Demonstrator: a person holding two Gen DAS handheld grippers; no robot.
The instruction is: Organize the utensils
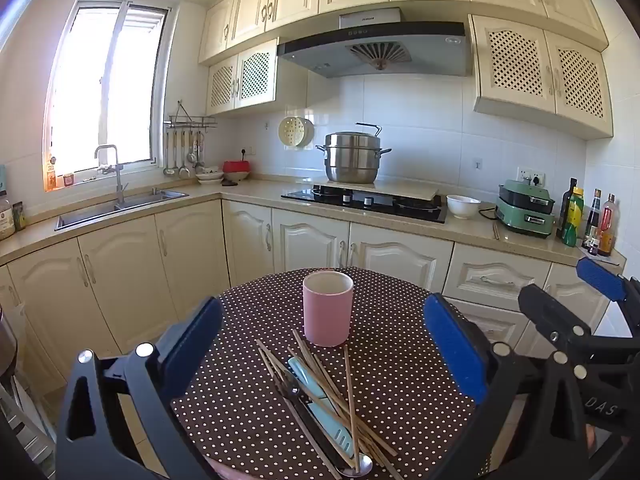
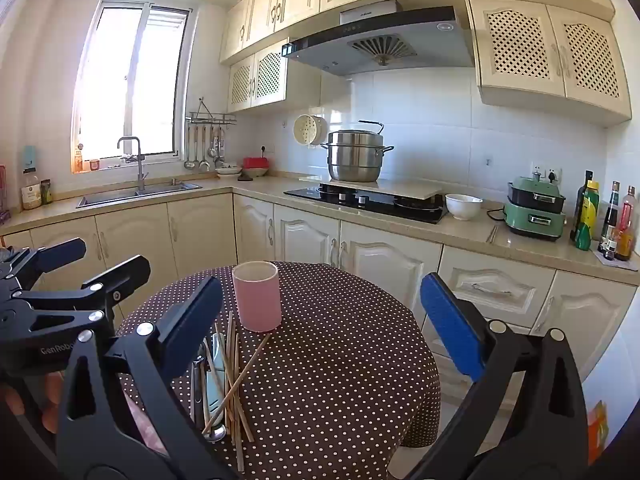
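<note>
A pink cup (image 1: 328,308) (image 2: 257,300) stands upright on the round table's brown polka-dot cloth (image 1: 400,360) (image 2: 340,360). In front of it lies a loose pile of wooden chopsticks (image 1: 320,384) (image 2: 232,380). A light-blue-handled utensil (image 1: 320,404), a dark-handled one (image 1: 290,386) and a metal spoon (image 1: 360,468) (image 2: 216,434) lie in the pile. My left gripper (image 1: 322,304) (image 2: 108,256) hovers open over the pile, nothing between its fingers. My right gripper (image 2: 320,284) (image 1: 568,288) is open too, to the right of the pile and above the cloth.
Beyond the table runs an L-shaped counter with a sink (image 1: 120,208), a hob carrying a steel pot (image 1: 352,158), a white bowl (image 1: 463,205), a green appliance (image 1: 525,212) and bottles (image 1: 588,224). A hand (image 2: 52,400) holds the left gripper.
</note>
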